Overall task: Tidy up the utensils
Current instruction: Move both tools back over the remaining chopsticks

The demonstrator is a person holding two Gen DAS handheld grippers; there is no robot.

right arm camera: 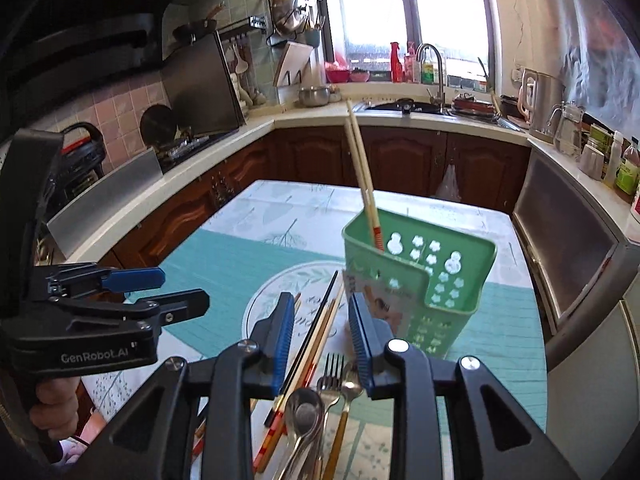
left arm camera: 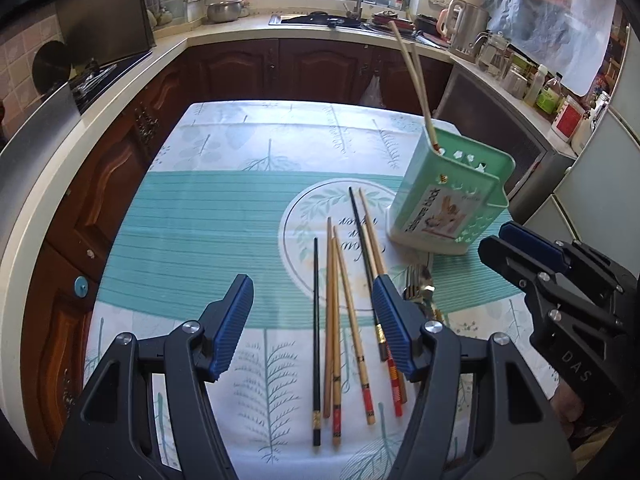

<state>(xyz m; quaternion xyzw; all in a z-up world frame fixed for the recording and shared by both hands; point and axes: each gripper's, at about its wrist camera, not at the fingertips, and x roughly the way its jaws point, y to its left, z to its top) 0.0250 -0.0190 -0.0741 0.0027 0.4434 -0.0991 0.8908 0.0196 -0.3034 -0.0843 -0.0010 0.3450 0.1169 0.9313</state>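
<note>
Your left gripper (left arm camera: 312, 316) has its jaws spread, nothing pinched; the loose chopsticks (left arm camera: 340, 340) lie flat on the tablecloth (left arm camera: 180, 232) between and below them. Your right gripper (right arm camera: 320, 340) is part open, also empty, over the fork (right arm camera: 331, 376) and spoons (right arm camera: 306, 412), probably not touching. Ahead of both jaws, the green holder (right arm camera: 420, 280) stands with two chopsticks (right arm camera: 362, 176) leaning inside.

Table (left arm camera: 208, 240): chopsticks (left arm camera: 336, 340), cutlery (right arm camera: 320, 412), green holder (left arm camera: 448, 200).

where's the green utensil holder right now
The green utensil holder stands on the tablecloth, right of the loose chopsticks, with two chopsticks leaning inside.
</note>
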